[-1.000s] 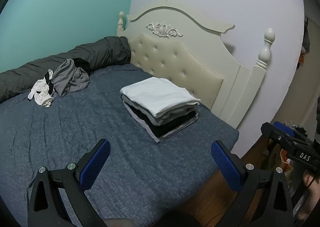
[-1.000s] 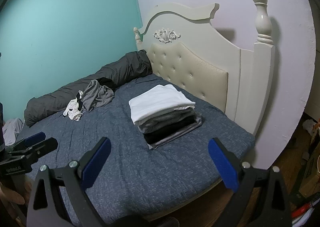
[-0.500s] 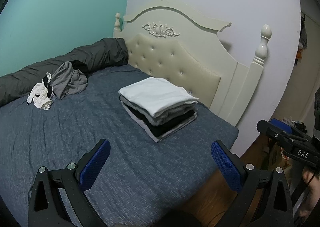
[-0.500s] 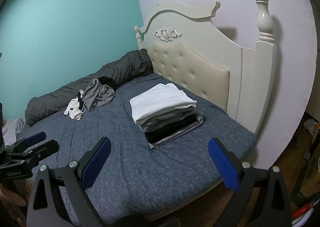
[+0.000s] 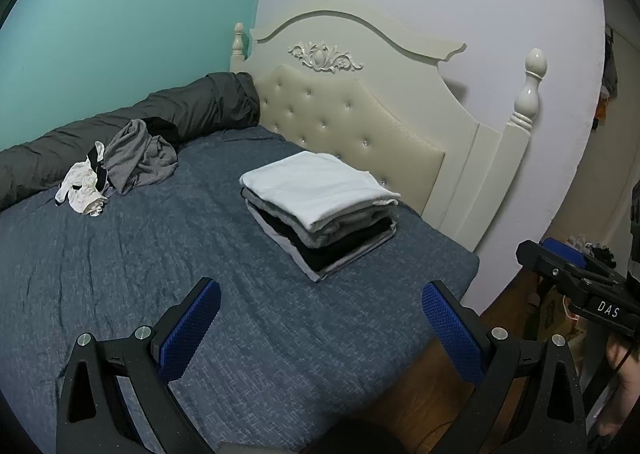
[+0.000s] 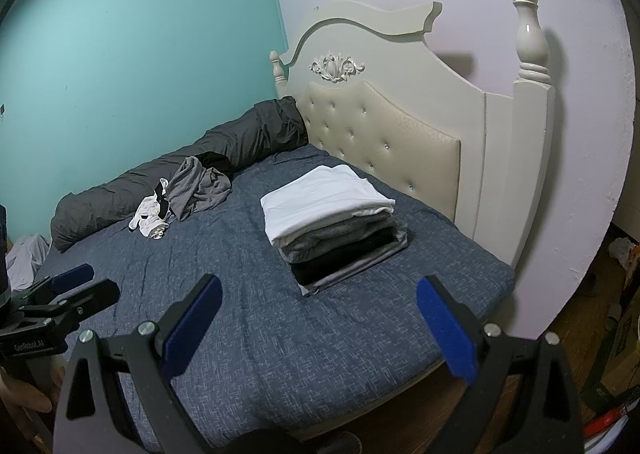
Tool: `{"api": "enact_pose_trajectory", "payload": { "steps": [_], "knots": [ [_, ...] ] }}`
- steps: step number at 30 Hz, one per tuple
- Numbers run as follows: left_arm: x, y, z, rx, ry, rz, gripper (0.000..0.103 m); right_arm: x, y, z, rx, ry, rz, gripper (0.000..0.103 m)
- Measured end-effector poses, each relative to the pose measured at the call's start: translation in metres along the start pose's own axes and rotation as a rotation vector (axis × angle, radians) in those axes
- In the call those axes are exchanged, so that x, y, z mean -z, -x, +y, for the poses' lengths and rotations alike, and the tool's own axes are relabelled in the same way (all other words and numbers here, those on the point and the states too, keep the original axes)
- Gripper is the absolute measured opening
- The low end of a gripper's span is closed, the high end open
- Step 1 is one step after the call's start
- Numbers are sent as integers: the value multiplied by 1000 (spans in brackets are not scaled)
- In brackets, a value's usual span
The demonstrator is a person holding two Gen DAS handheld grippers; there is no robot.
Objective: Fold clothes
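The clothes still to fold, a grey shirt [image 5: 140,157] and a small white piece [image 5: 82,189], lay crumpled at the far left of the bed [image 5: 160,254], well apart from the neat folded stack [image 5: 320,209]. Both the left gripper [image 5: 318,328] and the right gripper [image 6: 318,324] hung wide open and empty. It would be best to reach far and pick up just one piece.

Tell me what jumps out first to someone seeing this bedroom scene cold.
The neat stack of folded clothes, white on top with grey and black layers beneath, sits on the blue bedsheet near the cream tufted headboard. Across the bed, a crumpled grey garment and a white and black piece lie unfolded beside a long rolled dark duvet. Both hand-held grippers, left and right, hang open and empty.
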State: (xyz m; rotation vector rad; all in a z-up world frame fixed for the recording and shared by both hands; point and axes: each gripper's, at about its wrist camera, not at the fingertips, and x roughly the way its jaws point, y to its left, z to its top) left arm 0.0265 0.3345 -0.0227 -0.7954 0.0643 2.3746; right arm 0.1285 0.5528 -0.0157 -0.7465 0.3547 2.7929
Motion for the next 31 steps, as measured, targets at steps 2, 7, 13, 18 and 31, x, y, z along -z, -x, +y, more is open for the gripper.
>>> {"api": "enact_pose_trajectory", "payload": {
  "steps": [2,7,13,18,31],
  "knots": [
    [0,-1,1,-1,3,2,103,0,0,0,0,1,1,98],
    [1,-2,1,5,0,7,103,1,0,1,2,3,2,98],
    [3,-1,2,-1,4,-1,103,0,0,2,1,0,1,98],
    [3,-1,1,2,1,-2,103,3,0,1,2,-3,5,98],
    [5,-2,1,12,-1,-3,103,5,0,-1,1,-14,3,99]
  ]
}}
